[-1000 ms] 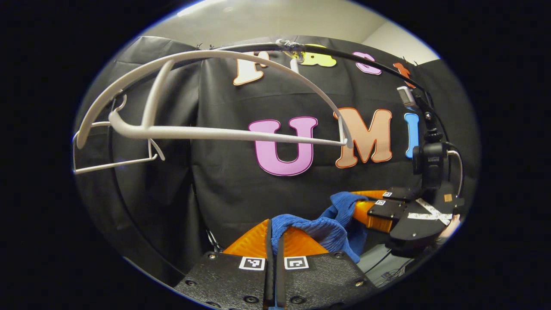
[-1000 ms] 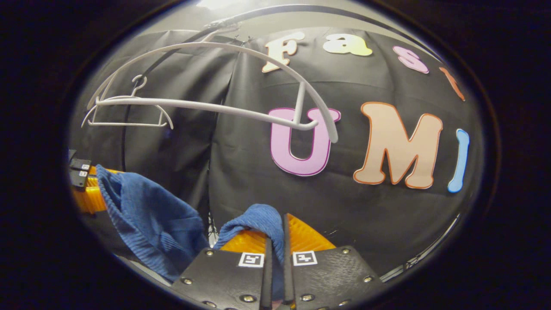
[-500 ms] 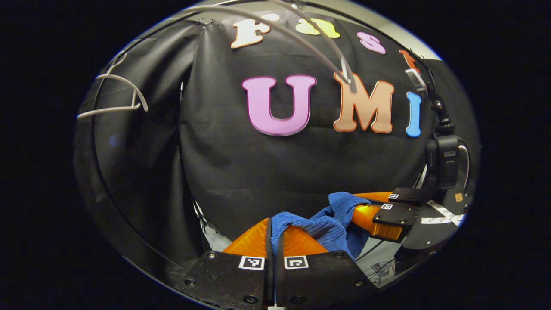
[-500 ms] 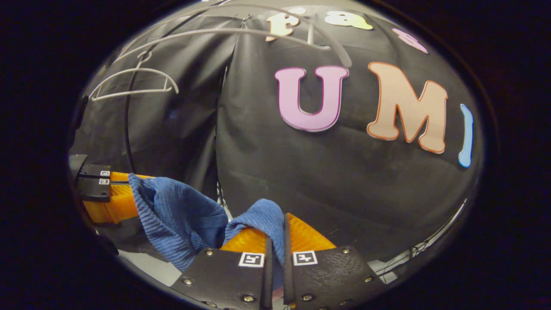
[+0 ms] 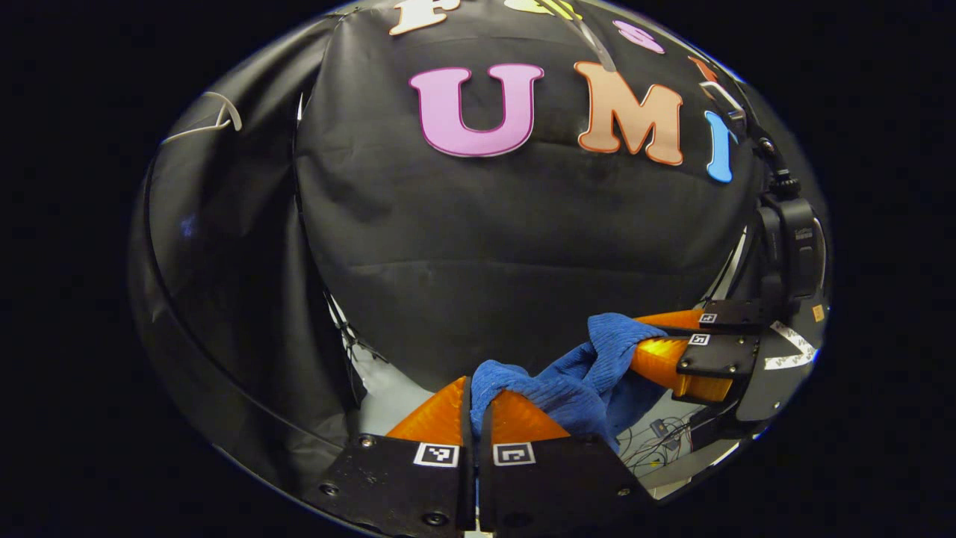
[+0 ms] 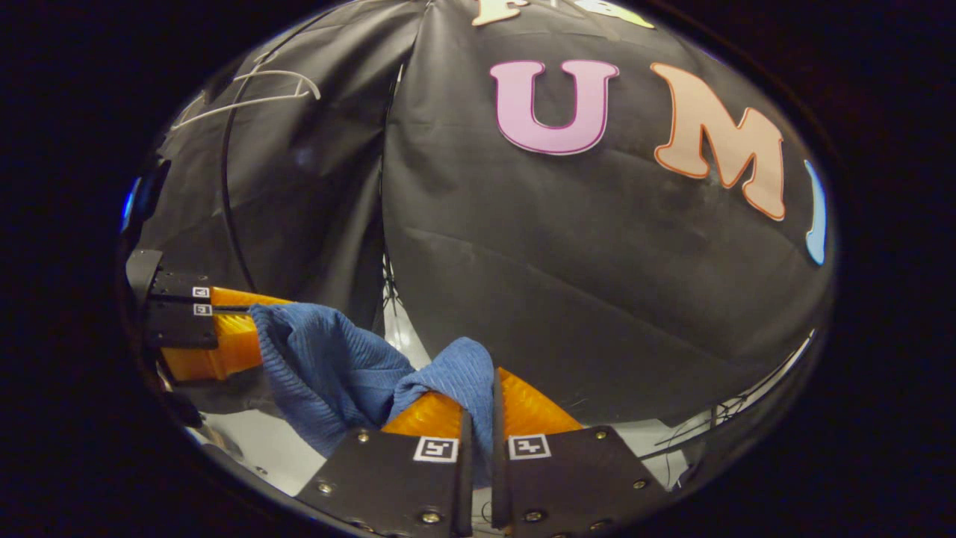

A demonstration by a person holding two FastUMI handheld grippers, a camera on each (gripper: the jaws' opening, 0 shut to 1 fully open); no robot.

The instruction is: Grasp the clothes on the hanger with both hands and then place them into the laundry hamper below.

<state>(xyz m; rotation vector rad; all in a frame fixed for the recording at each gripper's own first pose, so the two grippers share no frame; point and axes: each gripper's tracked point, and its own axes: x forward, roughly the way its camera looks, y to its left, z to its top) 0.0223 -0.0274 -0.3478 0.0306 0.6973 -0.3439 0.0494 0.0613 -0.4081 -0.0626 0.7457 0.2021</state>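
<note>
Left tongs (image 5: 476,396) and right tongs (image 6: 478,396) both clamped on the ribbed blue knit garment (image 5: 575,377) slung between them; lower evenly, level, releasing only over the hamper.

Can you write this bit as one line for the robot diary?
left claw: shut on blue cloth | right claw: shut on blue cloth | hanger: bare

blk cloth wall (image 5: 523,246) | cables (image 5: 657,441) low R | pale floor (image 6: 261,448)
</note>
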